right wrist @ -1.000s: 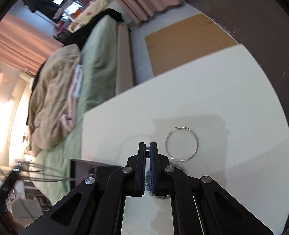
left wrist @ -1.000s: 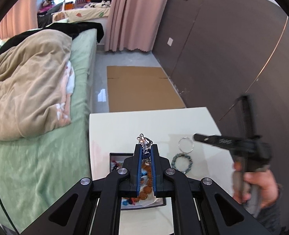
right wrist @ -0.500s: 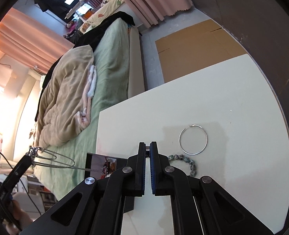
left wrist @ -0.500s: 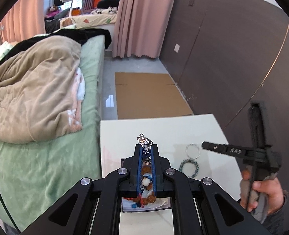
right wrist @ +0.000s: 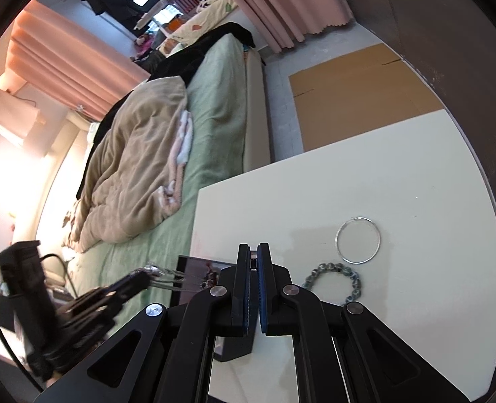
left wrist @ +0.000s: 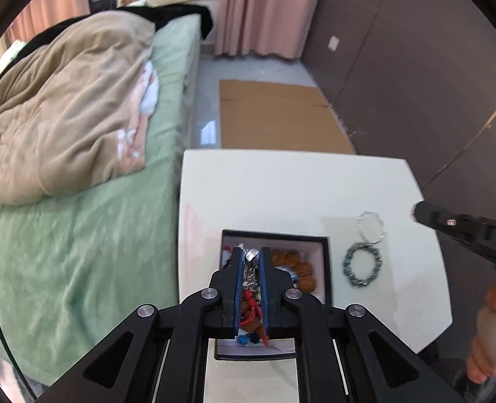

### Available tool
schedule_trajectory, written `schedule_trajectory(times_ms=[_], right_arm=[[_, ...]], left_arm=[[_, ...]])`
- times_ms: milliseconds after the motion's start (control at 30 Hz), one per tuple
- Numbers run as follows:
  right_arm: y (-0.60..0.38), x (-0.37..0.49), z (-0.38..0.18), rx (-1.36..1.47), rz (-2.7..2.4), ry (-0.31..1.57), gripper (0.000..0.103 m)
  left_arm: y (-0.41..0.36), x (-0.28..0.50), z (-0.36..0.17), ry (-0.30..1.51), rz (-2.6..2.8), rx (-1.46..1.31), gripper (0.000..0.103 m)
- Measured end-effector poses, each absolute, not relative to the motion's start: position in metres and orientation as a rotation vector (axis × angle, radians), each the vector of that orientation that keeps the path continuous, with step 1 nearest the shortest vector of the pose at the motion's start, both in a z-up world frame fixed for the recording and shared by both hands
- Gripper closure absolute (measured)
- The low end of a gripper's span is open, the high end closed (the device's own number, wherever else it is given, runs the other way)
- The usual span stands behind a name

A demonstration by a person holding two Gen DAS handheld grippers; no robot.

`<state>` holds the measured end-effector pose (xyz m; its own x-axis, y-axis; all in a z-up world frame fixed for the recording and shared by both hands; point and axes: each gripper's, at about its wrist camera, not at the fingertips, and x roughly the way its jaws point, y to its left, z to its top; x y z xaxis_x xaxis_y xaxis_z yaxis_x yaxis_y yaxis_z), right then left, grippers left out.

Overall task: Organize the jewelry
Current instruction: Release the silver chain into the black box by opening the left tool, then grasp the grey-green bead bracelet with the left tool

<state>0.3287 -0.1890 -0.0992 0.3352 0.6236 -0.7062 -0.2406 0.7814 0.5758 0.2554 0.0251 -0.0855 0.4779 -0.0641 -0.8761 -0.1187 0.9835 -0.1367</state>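
Note:
My left gripper is shut on a silver chain necklace and holds it over the open black jewelry box, which holds brown beads and red and blue pieces. In the right wrist view the chain hangs from the left gripper's tip toward the box. My right gripper is shut and empty above the white table. A green bead bracelet and a thin silver hoop lie right of the box.
A bed with a green sheet and a beige quilt stands against the table's left side. Flat cardboard lies on the floor beyond the table. A dark wall runs along the right.
My left gripper has moved back and lowered, bringing the chain down over the box. My right gripper has pulled back and up from the bracelet and hoop.

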Motion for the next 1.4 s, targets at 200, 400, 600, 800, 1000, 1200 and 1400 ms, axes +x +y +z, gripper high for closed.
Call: schedule_trajectory(times_ms=[200, 400, 600, 800, 1000, 1200, 1400], right_arm=[[-0.181, 0.325, -0.101, 0.397, 0.619, 1.098, 0.097], [-0.161, 0.317, -0.097, 0.387, 0.700, 1.095, 0.097], [-0.135, 0.310, -0.101, 0.369, 0.763, 1.113, 0.097], [-0.118, 0.309, -0.109, 0.378, 0.806, 1.149, 0.076], [-0.126, 0.307, -0.107, 0.380, 0.784, 1.132, 0.046], [-0.153, 0.302, -0.111, 0.412, 0.733, 1.134, 0.046], [-0.189, 0.302, -0.106, 0.448, 0.653, 1.101, 0.046]], left_arm=[[0.033, 0.252, -0.082, 1.074, 0.015, -0.239, 0.043], [0.051, 0.237, -0.066, 1.014, 0.046, -0.270, 0.032], [0.068, 0.224, -0.062, 1.008, 0.068, -0.289, 0.032], [0.081, 0.209, -0.062, 1.006, 0.087, -0.316, 0.032], [0.081, 0.200, -0.056, 0.992, 0.082, -0.317, 0.032], [0.064, 0.201, -0.047, 0.975, 0.045, -0.295, 0.032], [0.036, 0.210, -0.048, 0.983, -0.005, -0.276, 0.032]])
